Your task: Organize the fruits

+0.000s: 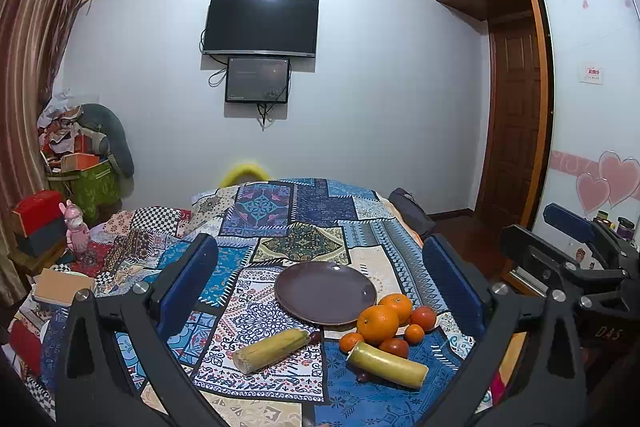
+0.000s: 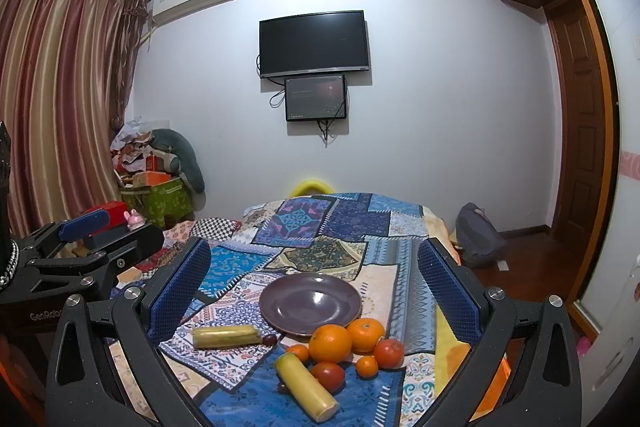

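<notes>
Surface: patchwork cloth (image 1: 280, 211) over a table, carrying all items.
Plate: purple plate (image 1: 325, 291) near the middle of the cloth, nothing on it.
Oranges: two large oranges (image 1: 378, 323) touching each other, just off the plate's near right rim.
Small fruit: small mandarins (image 1: 414, 333) and red tomato-like fruits (image 1: 423, 317) clustered around the oranges, toward the near right edge.
Yellow pieces: one cut yellow stalk (image 1: 272, 350) lies near the plate's near left rim; a second stalk (image 1: 387, 364) lies against the cluster at the near edge.
Left gripper (image 1: 320, 287): jaws spread wide, holding nothing, above the near edge.
Right gripper (image 2: 314, 291): jaws likewise wide apart, holding nothing.
Progress: judged not started; no fruit on the plate.
Remaining: presumably every piece is to be moved onto the plate.
</notes>
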A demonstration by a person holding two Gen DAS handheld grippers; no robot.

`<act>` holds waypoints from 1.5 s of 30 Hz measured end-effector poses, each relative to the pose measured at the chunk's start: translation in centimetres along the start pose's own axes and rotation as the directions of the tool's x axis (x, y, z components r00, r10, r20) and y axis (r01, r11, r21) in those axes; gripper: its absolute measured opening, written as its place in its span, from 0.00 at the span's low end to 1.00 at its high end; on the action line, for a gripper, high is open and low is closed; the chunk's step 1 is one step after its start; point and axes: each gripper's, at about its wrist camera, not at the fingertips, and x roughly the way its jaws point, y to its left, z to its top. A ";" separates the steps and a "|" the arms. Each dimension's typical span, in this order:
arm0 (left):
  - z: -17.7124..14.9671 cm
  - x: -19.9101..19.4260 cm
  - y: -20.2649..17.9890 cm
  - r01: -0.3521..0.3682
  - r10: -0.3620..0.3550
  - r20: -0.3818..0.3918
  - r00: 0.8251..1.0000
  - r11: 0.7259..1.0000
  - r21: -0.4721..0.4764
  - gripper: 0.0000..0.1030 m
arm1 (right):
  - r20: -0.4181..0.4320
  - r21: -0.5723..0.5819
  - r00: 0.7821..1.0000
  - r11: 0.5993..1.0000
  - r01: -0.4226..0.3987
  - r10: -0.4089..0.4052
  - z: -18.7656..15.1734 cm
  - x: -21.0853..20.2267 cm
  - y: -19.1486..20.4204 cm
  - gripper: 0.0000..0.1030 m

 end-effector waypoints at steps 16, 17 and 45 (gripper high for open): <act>0.4 -0.2 -0.1 -0.006 0.006 0.010 1.000 1.000 0.001 1.00 | 0.000 0.000 1.000 1.000 -0.007 0.007 -0.1 0.1 0.3 1.00; 0.5 -0.2 0.0 -0.006 0.006 0.011 1.000 1.000 0.000 1.00 | 0.000 0.000 1.000 1.000 -0.008 0.008 -0.2 0.1 0.3 1.00; -0.3 2.4 -0.1 0.010 -0.012 -0.089 0.996 1.000 -0.023 0.79 | -0.098 0.028 0.995 0.999 0.015 -0.012 -1.6 2.1 -2.2 0.92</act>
